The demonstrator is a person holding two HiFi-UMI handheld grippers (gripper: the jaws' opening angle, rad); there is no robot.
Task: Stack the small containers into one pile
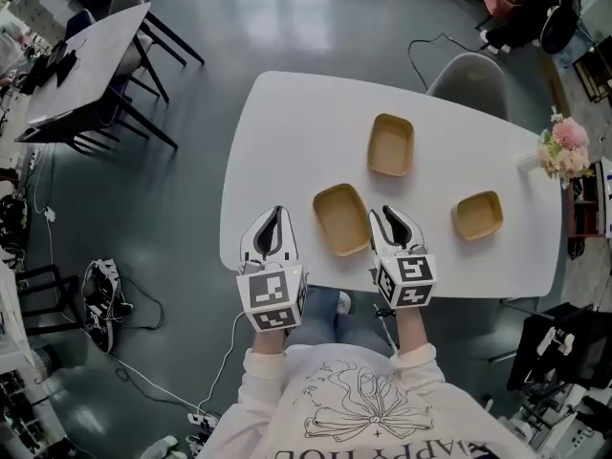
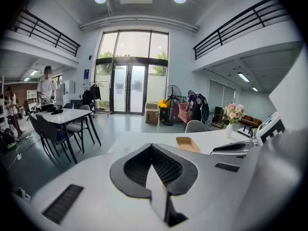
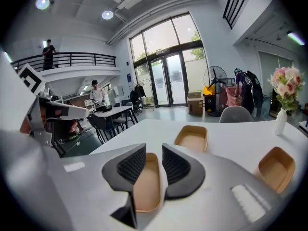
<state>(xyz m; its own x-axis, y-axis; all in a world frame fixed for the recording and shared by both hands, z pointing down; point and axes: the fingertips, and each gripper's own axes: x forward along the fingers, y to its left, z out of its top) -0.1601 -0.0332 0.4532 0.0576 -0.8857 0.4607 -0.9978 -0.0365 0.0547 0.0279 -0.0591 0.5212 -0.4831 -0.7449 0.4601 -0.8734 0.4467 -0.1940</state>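
Observation:
Three shallow tan containers lie apart on the white table (image 1: 287,132): a near one (image 1: 341,218), a far one (image 1: 391,144) and a right one (image 1: 478,215). My right gripper (image 1: 390,211) hovers just right of the near container, open. In the right gripper view the near container (image 3: 147,186) shows through the gap of the right gripper (image 3: 154,148), untouched by the pads, with the far container (image 3: 192,138) and the right container (image 3: 276,167) beyond. My left gripper (image 1: 277,210) is over the table left of the near container, shut and empty. The left gripper (image 2: 152,147) looks toward the far container (image 2: 187,144).
A vase of pink flowers (image 1: 564,146) stands at the table's right edge. A grey chair (image 1: 469,75) sits behind the table's far side. Another table with chairs (image 1: 86,55) is off to the left. The person's legs are at the table's near edge.

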